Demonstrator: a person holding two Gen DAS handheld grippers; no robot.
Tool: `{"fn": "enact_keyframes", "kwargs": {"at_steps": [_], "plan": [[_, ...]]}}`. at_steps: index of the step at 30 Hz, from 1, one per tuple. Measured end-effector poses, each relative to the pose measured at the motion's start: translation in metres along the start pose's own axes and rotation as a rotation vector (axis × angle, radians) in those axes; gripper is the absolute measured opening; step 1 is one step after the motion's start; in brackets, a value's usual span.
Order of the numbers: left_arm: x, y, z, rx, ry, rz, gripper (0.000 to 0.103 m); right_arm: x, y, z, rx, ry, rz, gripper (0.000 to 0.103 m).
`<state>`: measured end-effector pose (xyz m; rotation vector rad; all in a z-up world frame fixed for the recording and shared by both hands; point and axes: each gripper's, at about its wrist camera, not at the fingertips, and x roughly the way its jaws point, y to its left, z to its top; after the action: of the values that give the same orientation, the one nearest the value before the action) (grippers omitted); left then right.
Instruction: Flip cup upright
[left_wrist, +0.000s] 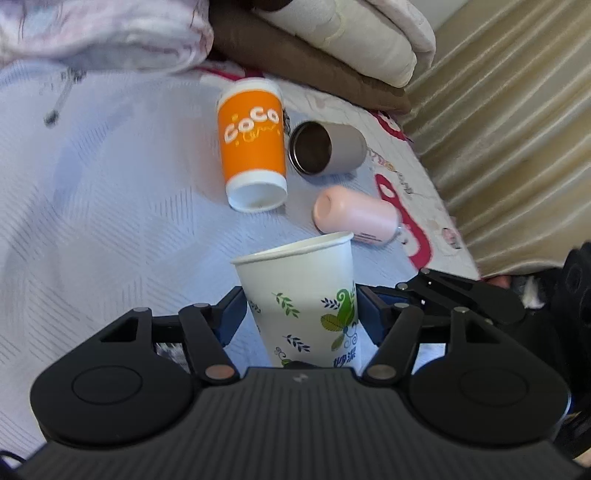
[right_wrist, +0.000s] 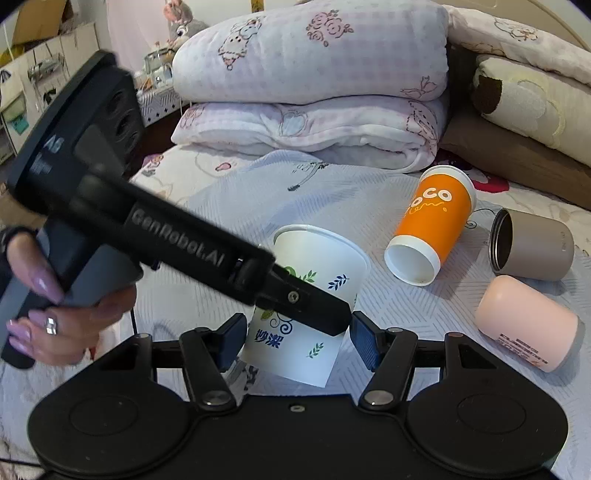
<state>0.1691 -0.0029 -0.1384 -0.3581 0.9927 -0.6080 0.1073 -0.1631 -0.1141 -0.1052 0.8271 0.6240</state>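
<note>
A white paper cup with green and blue leaf prints stands mouth up, slightly tilted, on the bed. My left gripper has its blue pads against both sides of the cup's lower half and is shut on it. In the right wrist view the same cup sits between the open fingers of my right gripper, which do not touch it. The left gripper's body reaches in from the left across the cup.
An orange "CoCo" cup, a taupe metal-lined cup and a pink cup lie on their sides on the pale bedspread. Folded quilts are stacked behind. A curtain hangs to the right.
</note>
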Motion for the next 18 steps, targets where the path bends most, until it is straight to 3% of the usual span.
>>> {"fn": "enact_keyframes", "kwargs": {"at_steps": [7,13,18], "plan": [[0.003,-0.017,-0.003,0.184,-0.087,0.157,0.063,0.021,0.005,0.009,-0.137,-0.027,-0.038,0.067],[-0.002,-0.019,-0.002,0.204,-0.117,0.157,0.062,0.038,0.005,0.005,-0.249,-0.032,-0.103,0.062],[0.002,-0.020,-0.002,0.207,-0.132,0.183,0.061,0.039,0.005,0.003,-0.255,-0.065,-0.107,0.062]]}}
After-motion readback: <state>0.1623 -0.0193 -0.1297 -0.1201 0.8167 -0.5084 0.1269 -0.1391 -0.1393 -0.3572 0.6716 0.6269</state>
